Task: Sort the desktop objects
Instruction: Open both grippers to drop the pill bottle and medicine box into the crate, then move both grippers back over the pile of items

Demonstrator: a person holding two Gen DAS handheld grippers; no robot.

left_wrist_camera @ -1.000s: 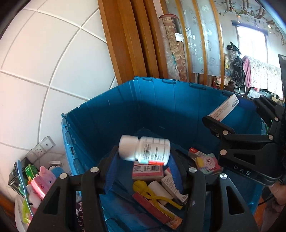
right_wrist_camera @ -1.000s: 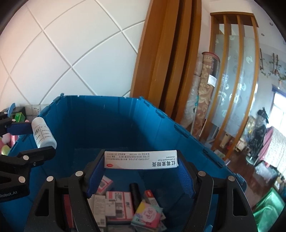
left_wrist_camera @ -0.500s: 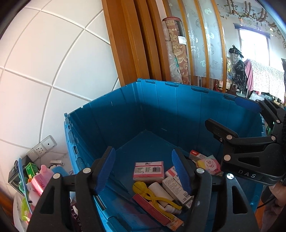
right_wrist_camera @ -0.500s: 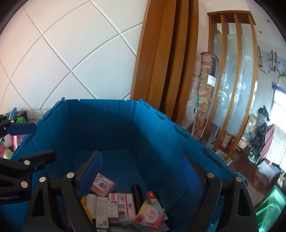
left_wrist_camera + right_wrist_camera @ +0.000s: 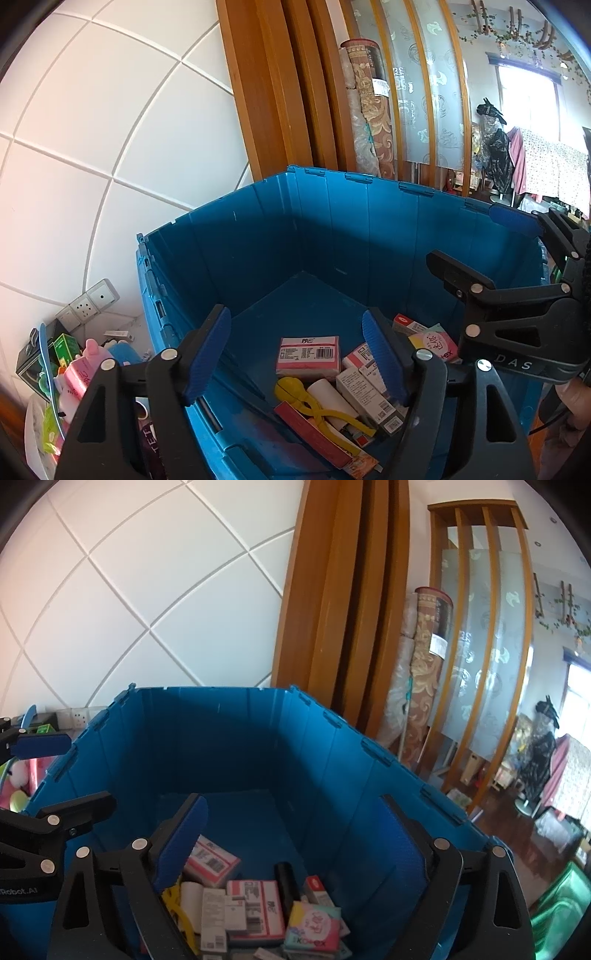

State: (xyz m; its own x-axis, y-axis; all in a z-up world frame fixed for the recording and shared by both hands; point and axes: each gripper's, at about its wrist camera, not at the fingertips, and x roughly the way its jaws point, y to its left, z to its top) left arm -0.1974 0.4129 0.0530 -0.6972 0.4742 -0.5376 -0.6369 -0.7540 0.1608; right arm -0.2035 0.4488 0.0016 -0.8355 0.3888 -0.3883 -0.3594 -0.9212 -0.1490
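Both grippers hung over the open blue crate (image 5: 258,236), pointing down into it. The left gripper (image 5: 295,354) had its blue-padded jaws spread and opening wider, nothing between them; the crate floor showed through the gap. The right gripper (image 5: 295,845) stood wider, jaws also opening, and empty too.

In the left wrist view the right gripper's black frame entered at 3 o'clock, one blue pad (image 5: 513,218) raised above the crate's far rim.

The sorted goods lay in a heap on the crate floor, toward the near corner:
- pink barcoded box (image 5: 308,352), flat, at the heap's far edge.
- yellow plastic clip (image 5: 314,404), at 6 o'clock of the pink box, lying over a white roll (image 5: 328,397).
- white cartons (image 5: 365,395), at 3 o'clock of the roll, partly behind the left gripper's right pad.
- red flat strip (image 5: 310,430), at 6 o'clock of the clip.
- pink and green tissue pack (image 5: 314,926), at the heap's right side in the right wrist view.
- black cylinder (image 5: 286,882), just at 11 o'clock of the tissue pack.

Outside the crate, at 9 o'clock in the left wrist view, a pink toy figure (image 5: 86,365) and a green carton (image 5: 66,345) stood below a wall socket (image 5: 88,304) on a white tiled wall (image 5: 92,147). A rolled carpet (image 5: 424,672) leaned by the wood frame at 1 o'clock beyond the crate.
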